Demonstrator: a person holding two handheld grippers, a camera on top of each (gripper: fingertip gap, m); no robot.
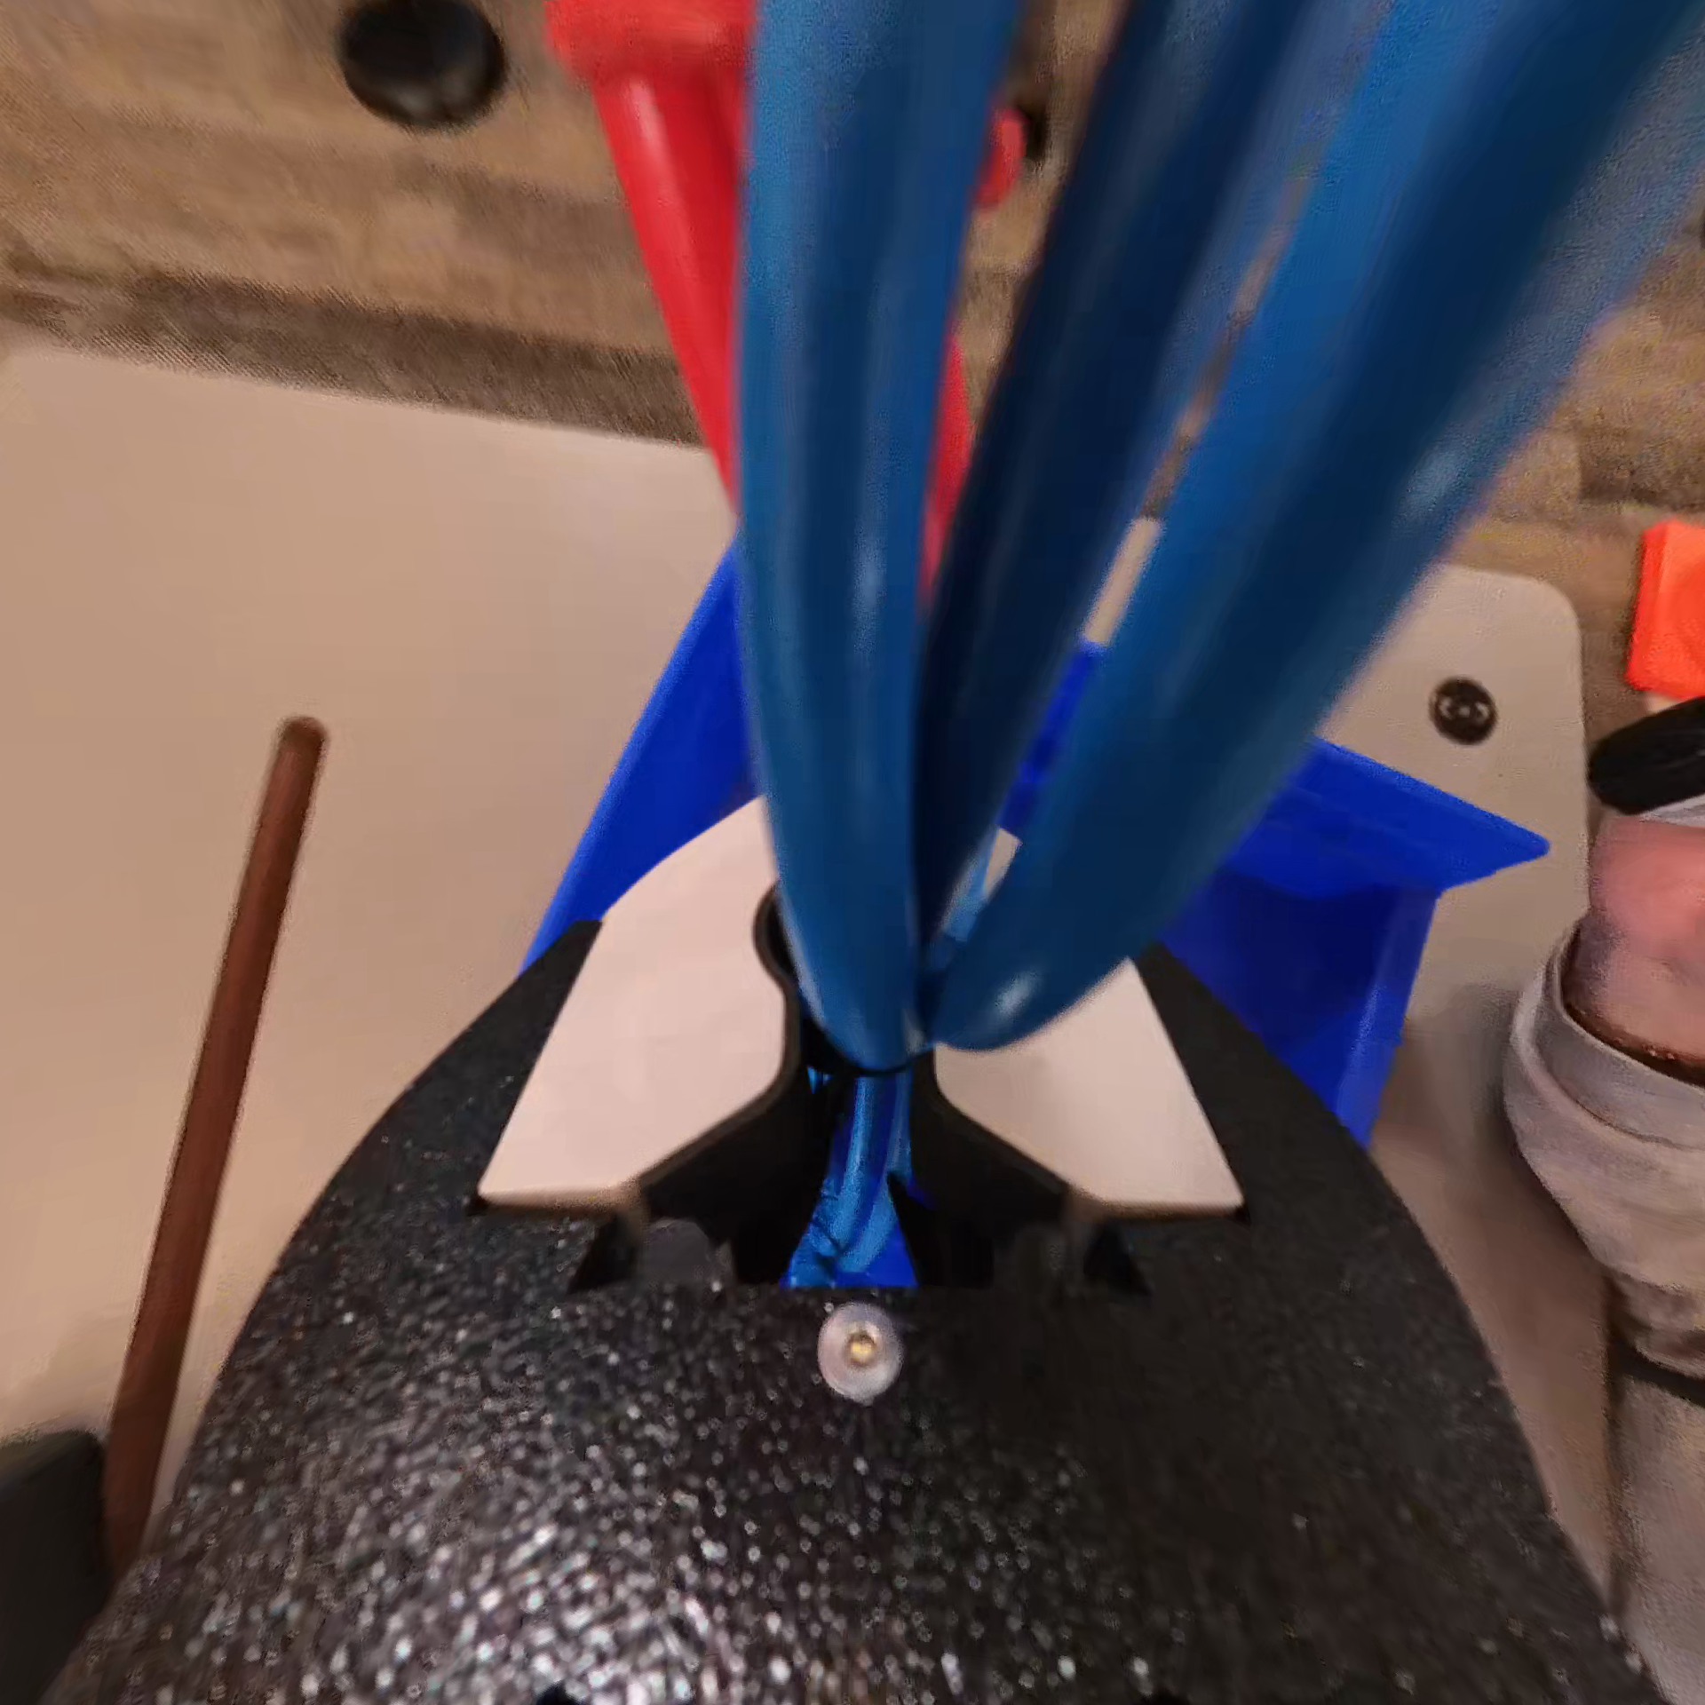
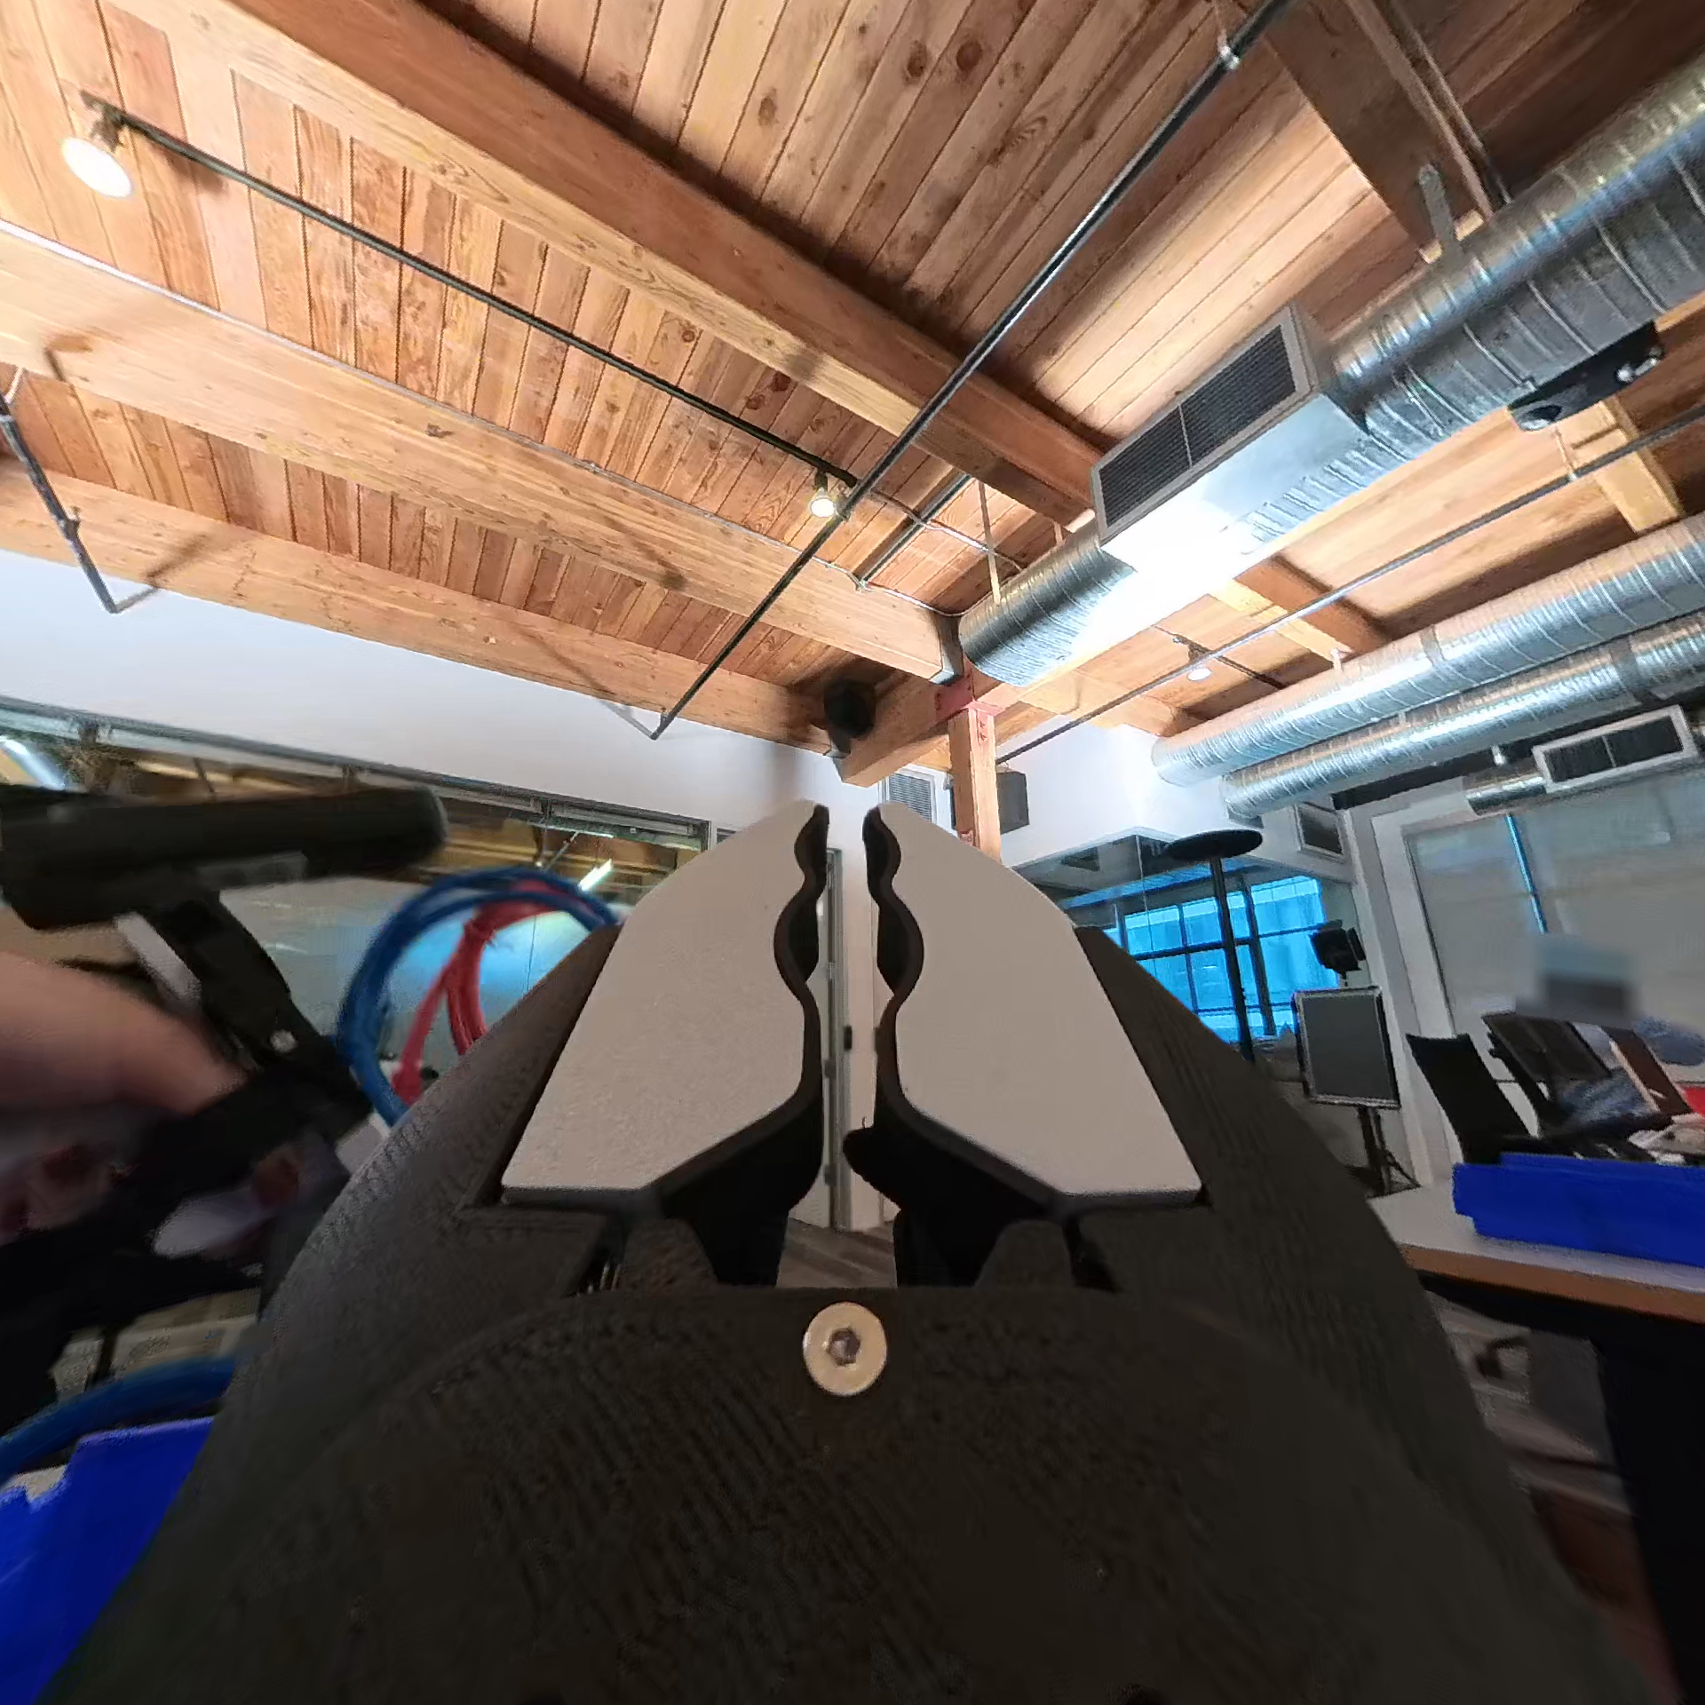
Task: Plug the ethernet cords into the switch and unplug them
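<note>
My left gripper (image 1: 867, 1043) is shut on a bundle of blue cable (image 1: 830, 554), pinched just below a thin black tie. The cable's loops rise away from the jaws and fill the view's middle. Below them stands a blue bin (image 1: 1338, 876) on a beige table (image 1: 323, 600), and a red cable (image 1: 664, 231) shows behind. My right gripper (image 2: 844, 821) points up towards a wooden ceiling, its white fingers (image 2: 683, 1015) almost together with nothing between them. In the right wrist view the left gripper's handle (image 2: 231, 923) shows blurred at the left, with blue cable loops (image 2: 387, 969) and red cable (image 2: 452, 978).
A brown rod (image 1: 221, 1061) stands at the left on the table. A person's hand and grey sleeve (image 1: 1642, 969) are at the right edge, near an orange piece (image 1: 1670, 618). A blue bin (image 2: 83, 1522) sits low left. More blue bins (image 2: 1587, 1209) lie on a far table. Some 25 cm of space lies between my two pairs of fingers. The brown rod (image 1: 221, 1061) is about 30 cm from my left fingertips and 55 cm from my right.
</note>
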